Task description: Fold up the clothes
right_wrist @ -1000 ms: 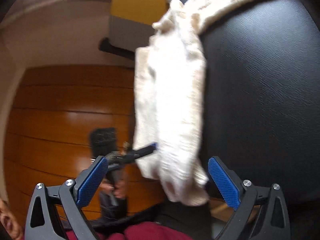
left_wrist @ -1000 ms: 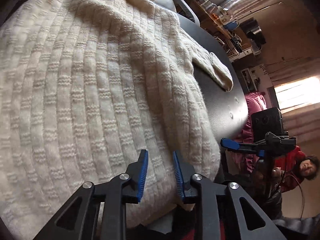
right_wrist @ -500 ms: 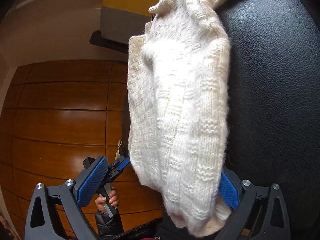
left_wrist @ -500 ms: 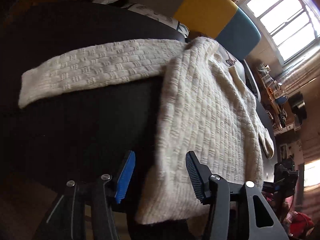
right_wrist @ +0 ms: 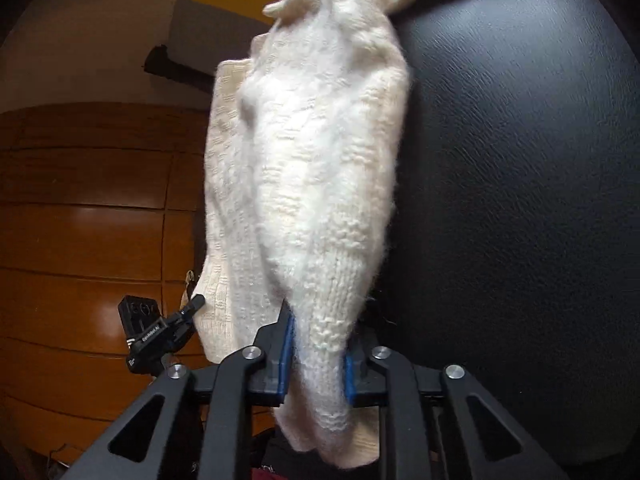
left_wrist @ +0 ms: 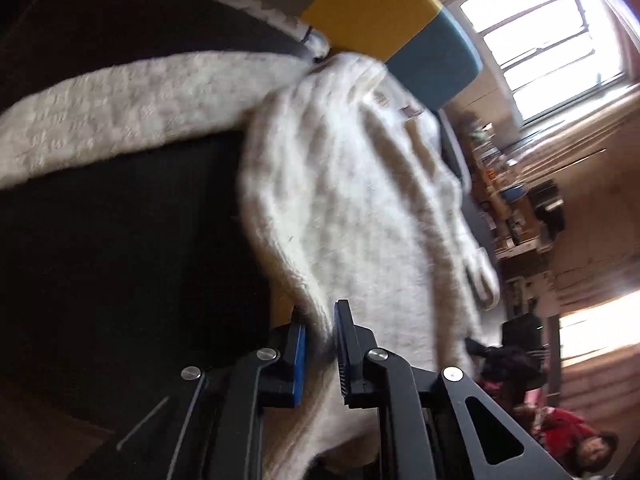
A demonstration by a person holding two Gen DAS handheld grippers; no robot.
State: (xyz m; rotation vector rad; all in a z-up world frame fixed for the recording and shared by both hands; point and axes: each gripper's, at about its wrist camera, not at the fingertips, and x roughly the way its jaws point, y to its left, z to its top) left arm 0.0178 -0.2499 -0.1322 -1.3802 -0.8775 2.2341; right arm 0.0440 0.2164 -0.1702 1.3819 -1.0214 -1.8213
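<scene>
Both claws, left (left_wrist: 320, 348) and right (right_wrist: 316, 356), apparently pinch the cream sweater (right_wrist: 316, 184).

The left gripper (left_wrist: 320, 352) is a matte black plastic frame of angular linkage arms, each arm pierced by a triangular cut-out and pinned with round silver screw heads (left_wrist: 378, 355) at the joints. Its two fingers carry flat blue pads (left_wrist: 298, 364) with a ribbed black backing (the ridges show as fine teeth along the inner edge). The right gripper (right_wrist: 316, 356) has the same build: black arms, silver pivot screws (right_wrist: 381, 353), blue pads (right_wrist: 285, 354) on the inner faces, and triangular openings in the outer links.
</scene>
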